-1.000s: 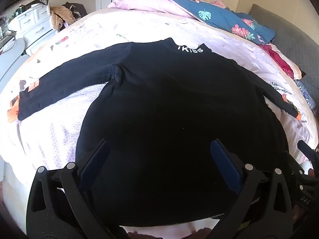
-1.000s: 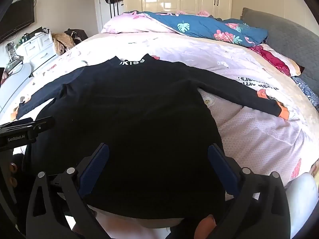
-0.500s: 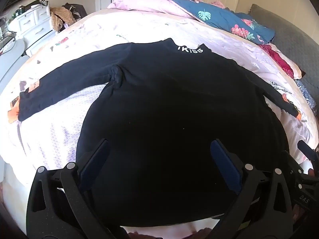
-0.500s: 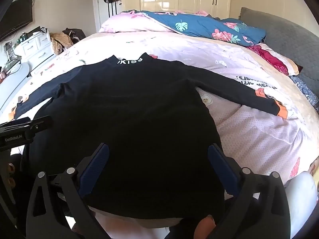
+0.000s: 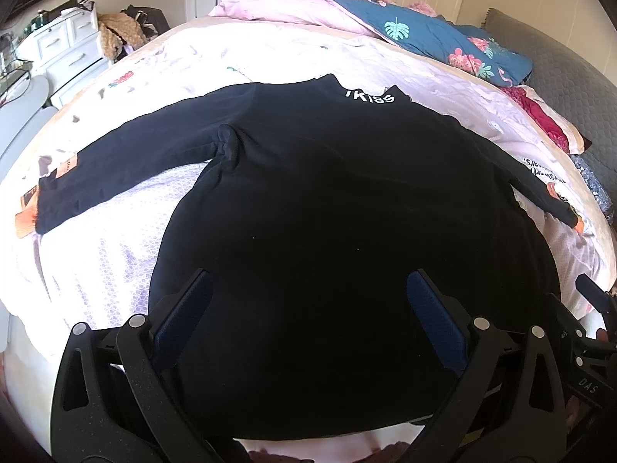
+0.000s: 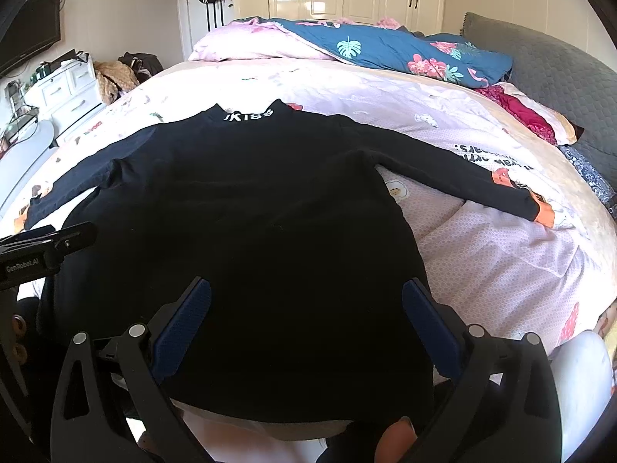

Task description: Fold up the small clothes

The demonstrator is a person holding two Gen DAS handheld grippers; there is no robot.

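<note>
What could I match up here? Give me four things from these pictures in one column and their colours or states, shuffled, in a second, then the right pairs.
Things:
1. top
2. cuff
3. quilt
4. left gripper

Colours or states:
A. blue with flowers and leaves, bunched at the far end of the bed
B. open, empty, over the hem
C. black, spread flat, sleeves out
D. orange

Pairs: 1-C, 2-D, 3-A, 4-B
</note>
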